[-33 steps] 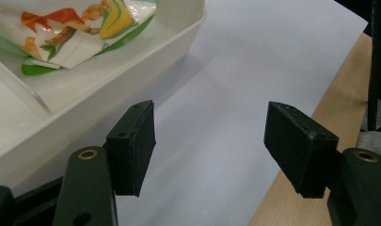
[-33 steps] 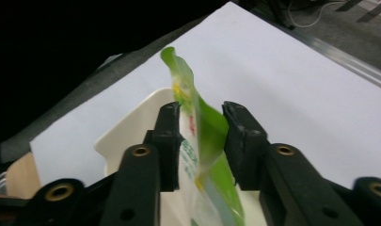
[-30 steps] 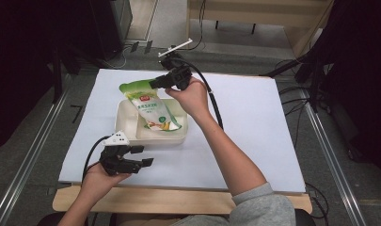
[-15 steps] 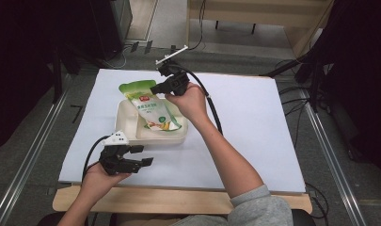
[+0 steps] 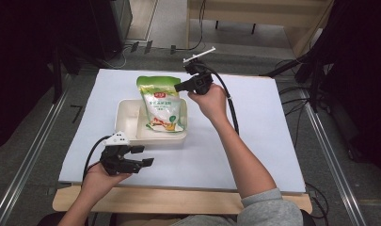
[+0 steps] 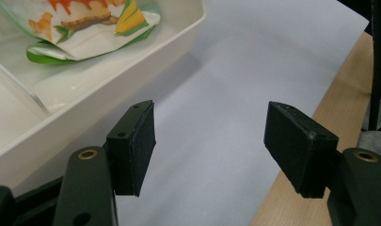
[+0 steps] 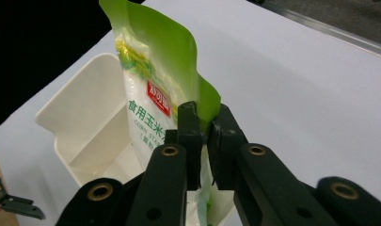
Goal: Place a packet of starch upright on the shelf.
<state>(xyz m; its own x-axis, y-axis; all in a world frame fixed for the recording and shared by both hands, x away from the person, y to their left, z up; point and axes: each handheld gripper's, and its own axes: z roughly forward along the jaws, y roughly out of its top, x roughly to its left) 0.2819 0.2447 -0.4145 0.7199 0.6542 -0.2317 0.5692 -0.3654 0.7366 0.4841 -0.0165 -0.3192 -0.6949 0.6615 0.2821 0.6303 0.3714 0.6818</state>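
Right gripper (image 7: 204, 123) fingers just closed, clamped on pouch (image 5: 162, 106) edge over tray (image 5: 127, 117). Left gripper (image 5: 143, 155) fingers apart, near counter's front edge.

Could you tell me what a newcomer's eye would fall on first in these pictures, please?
First, the green and white pouch, its bottom in the right compartment of the white tray and its top leaning over the far rim. The right tool is pinched on the pouch's edge. The left tool rests open on the table, in front of the tray.

Lab: paper-covered table (image 5: 273, 141), floor cables (image 5: 301, 94)
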